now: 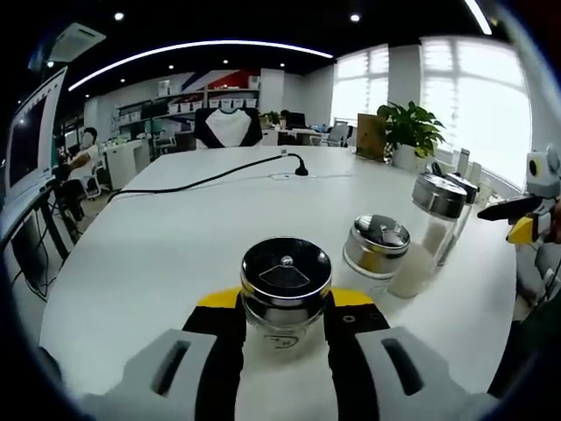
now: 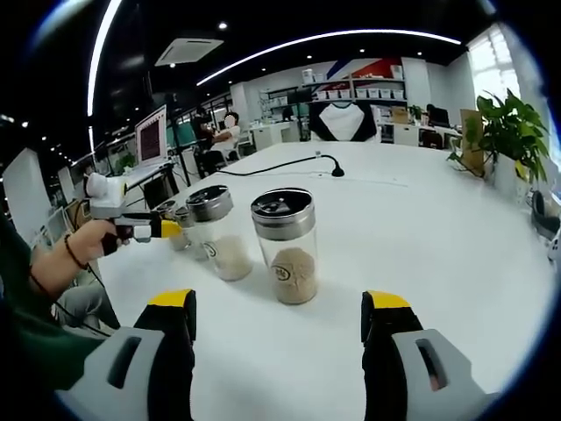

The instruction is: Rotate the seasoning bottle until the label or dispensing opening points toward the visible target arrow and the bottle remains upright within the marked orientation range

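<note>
- In the left gripper view, our left gripper has its two jaws close on each side of a seasoning bottle. The yellow tips sit right by the bottle's sides, so the jaws seem to be holding it.
- That bottle stands up straight between the jaws. We look down on its black and silver lid, which has a dark wedge-shaped opening on top.
- Just past the jaws, to the right, stands a second bottle with a silver lid.
- Farther out to the right stands a third bottle with white grains inside, and a fourth one sits right behind it.
- At the far right edge we see the other gripper, well away from the bottles.
- In the right gripper view, our right gripper has its jaws spread wide, with nothing between them.
- Out ahead of those jaws stands the seasoning bottle, with brown grains inside and a round label on the front.
- To its left stands the bottle with white grains, and smaller bottles stand behind it.
- A hand holds the left gripper far out on the left in this view.
- All the bottles stand on a big white table. A black cable lies across the far part of it.
</note>
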